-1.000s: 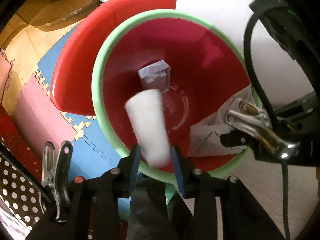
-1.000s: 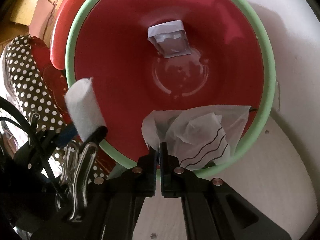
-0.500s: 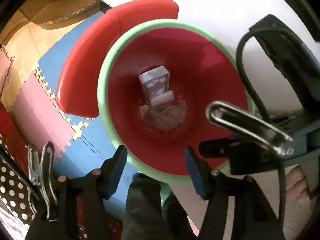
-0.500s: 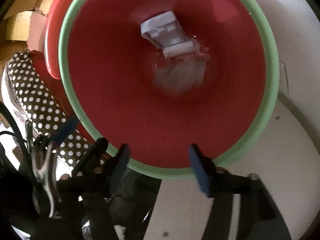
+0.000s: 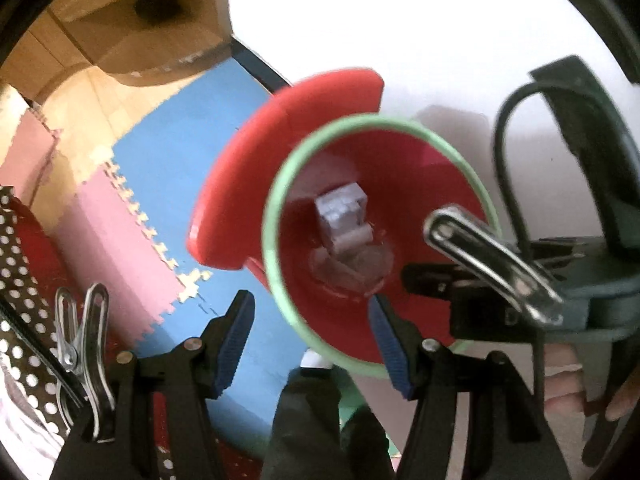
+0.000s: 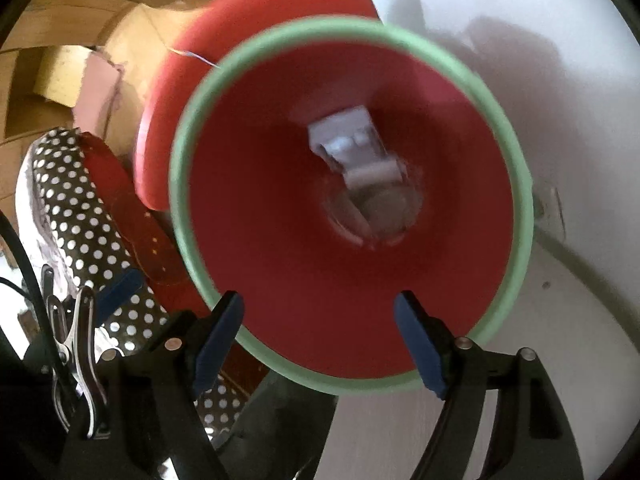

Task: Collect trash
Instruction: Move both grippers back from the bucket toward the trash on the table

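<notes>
Left wrist view: our left gripper [image 5: 310, 334] hangs above the near rim of the red bin [image 5: 404, 184], jaws spread wide and empty. Our right gripper [image 6: 320, 338] is likewise wide open over the rim, holding nothing. We judge both sit here because the opening is right below them. The trash [image 6: 360, 176], pale paper and a small grey carton, lies at the bin's bottom. Its red lid [image 5: 280, 168] stands tipped back behind it.
</notes>
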Demonstrator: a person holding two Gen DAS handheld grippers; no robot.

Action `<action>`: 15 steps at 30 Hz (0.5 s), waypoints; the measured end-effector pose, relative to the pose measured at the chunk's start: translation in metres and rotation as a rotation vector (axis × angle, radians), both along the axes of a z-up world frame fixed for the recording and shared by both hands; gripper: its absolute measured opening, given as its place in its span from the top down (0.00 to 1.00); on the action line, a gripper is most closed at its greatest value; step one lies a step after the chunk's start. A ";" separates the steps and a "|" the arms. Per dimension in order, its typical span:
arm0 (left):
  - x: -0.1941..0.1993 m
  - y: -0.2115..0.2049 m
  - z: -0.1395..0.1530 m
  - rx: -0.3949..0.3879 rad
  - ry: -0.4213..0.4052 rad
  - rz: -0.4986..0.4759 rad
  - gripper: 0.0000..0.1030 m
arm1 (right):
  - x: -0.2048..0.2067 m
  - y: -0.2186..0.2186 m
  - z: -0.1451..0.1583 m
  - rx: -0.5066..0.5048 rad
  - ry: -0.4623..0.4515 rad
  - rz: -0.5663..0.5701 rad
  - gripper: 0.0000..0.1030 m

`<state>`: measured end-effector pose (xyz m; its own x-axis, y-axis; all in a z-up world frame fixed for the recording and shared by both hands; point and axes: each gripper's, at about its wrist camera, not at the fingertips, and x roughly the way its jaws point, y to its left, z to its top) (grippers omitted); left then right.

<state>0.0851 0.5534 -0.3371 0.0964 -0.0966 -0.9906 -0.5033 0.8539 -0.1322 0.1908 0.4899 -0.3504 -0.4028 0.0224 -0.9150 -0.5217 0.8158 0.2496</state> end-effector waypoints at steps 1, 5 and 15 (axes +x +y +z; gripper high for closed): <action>-0.001 0.004 0.010 -0.001 -0.011 0.016 0.39 | 0.000 0.003 0.011 0.019 -0.027 -0.001 0.23; -0.004 0.014 0.052 0.015 -0.050 0.035 0.39 | 0.002 0.008 0.056 0.132 -0.084 -0.069 0.23; -0.006 0.011 0.136 0.038 -0.161 0.027 0.39 | 0.002 0.013 0.147 0.288 -0.189 -0.097 0.23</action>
